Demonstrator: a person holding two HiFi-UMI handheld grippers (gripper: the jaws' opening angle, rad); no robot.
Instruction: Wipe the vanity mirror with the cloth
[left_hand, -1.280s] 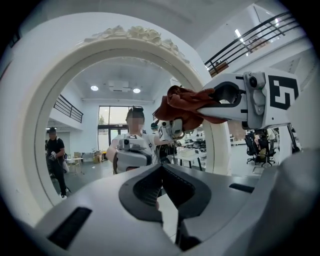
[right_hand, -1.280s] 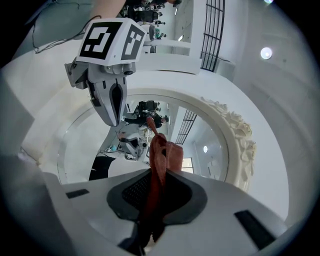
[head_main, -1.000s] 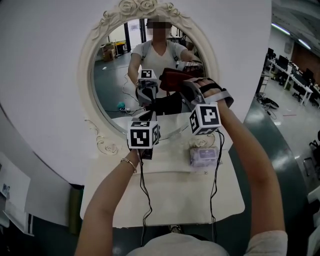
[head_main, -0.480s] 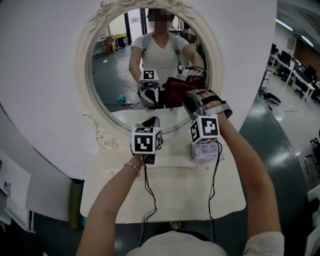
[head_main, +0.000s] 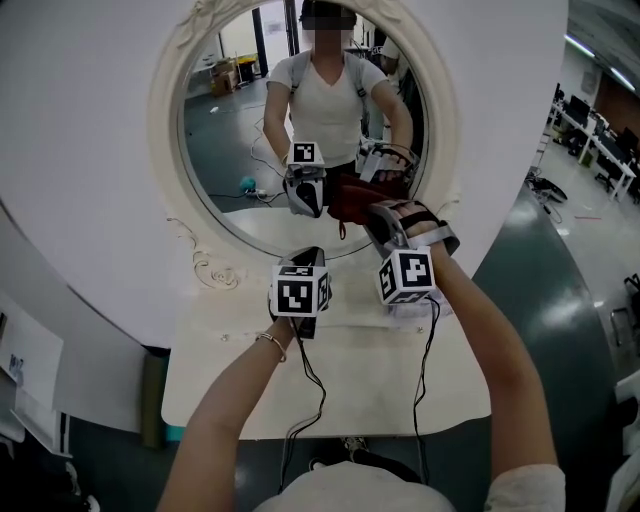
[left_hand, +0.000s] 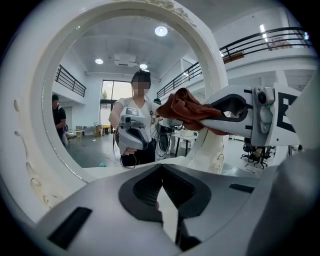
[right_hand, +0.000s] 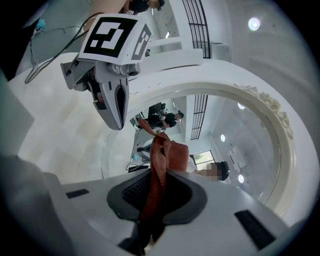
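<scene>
Head view: vanity mirror (head_main: 230, 140) at upper centre of frame. Right gripper (right_hand: 157, 197) clamped on rust-red cloth (right_hand: 162, 155) at lower right of glass. Left gripper (left_hand: 161, 192) closed, empty, just below mirror.

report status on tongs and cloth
Left tongs shut, empty. Right tongs shut on rust-red fabric cloth, up at the lower part of the oval white-framed vanity mirror. Nothing seen in the way.
</scene>
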